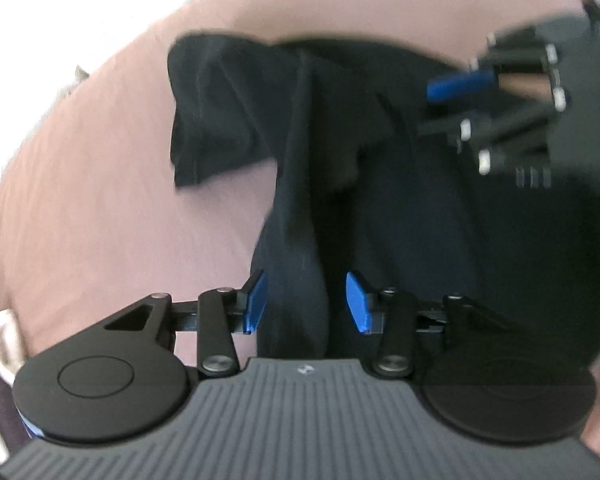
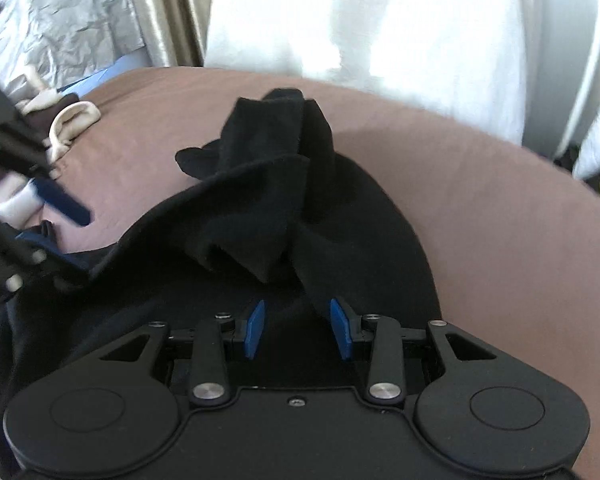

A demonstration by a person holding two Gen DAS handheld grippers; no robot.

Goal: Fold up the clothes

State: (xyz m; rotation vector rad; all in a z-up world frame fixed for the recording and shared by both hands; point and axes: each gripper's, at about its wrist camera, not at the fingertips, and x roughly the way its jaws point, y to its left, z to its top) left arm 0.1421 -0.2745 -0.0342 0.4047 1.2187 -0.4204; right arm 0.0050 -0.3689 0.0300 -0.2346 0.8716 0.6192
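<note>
A dark navy-black shirt (image 1: 380, 208) lies rumpled on a pink-brown bedsheet (image 1: 100, 200). One sleeve (image 1: 212, 112) spreads out at the far left. My left gripper (image 1: 306, 304) is open, its blue pads either side of a raised fold of the shirt. My right gripper (image 2: 298, 330) is open too, low over the shirt (image 2: 300, 208), with a bunched fold rising just ahead of its pads. Each gripper shows blurred in the other's view: the right one in the left wrist view (image 1: 512, 100), the left one in the right wrist view (image 2: 20, 208).
The bedsheet (image 2: 500, 208) stretches bare to the right of the shirt. Cream and dark clothes (image 2: 68, 120) lie at the far left. White bedding (image 2: 380, 20) and a beige curtain (image 2: 160, 12) stand behind the bed.
</note>
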